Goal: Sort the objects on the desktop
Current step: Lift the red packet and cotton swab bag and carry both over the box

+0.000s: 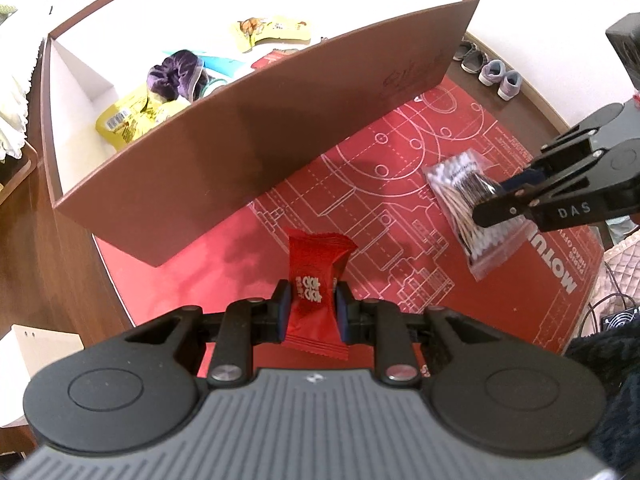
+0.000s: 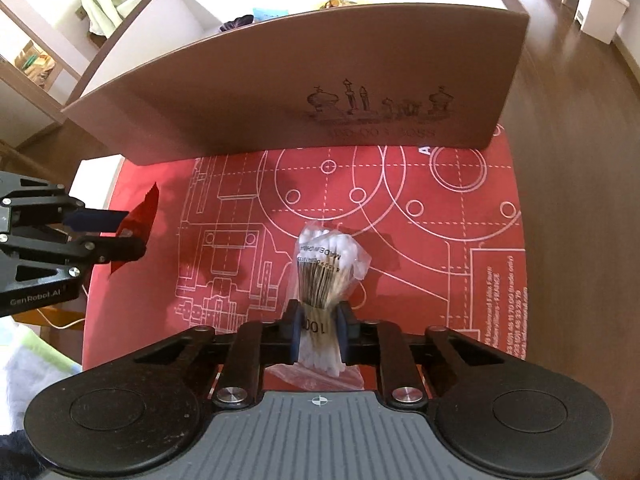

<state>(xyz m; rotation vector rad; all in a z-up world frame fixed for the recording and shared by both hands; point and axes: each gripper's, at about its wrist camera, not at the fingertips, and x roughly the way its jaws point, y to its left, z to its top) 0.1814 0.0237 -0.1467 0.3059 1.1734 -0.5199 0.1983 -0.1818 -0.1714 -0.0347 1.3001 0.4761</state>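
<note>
My left gripper [image 1: 311, 304] is shut on a red snack packet [image 1: 316, 280], held above the red mat [image 1: 400, 200] just in front of the brown box [image 1: 260, 148]. My right gripper [image 2: 320, 320] is shut on a clear bag of cotton swabs [image 2: 324, 256], low over the red mat [image 2: 440, 240]. In the left wrist view the right gripper [image 1: 496, 200] and the swab bag [image 1: 460, 184] appear at the right. In the right wrist view the left gripper [image 2: 124, 232] with the red packet [image 2: 140, 216] shows at the left edge.
The brown box [image 2: 280, 92] has white inner walls and holds yellow snack packets [image 1: 128, 120], a purple cloth [image 1: 176, 76], a teal item and a red packet. Shoes [image 1: 492, 72] lie on the floor beyond the table. A white bin [image 2: 600, 4] stands far right.
</note>
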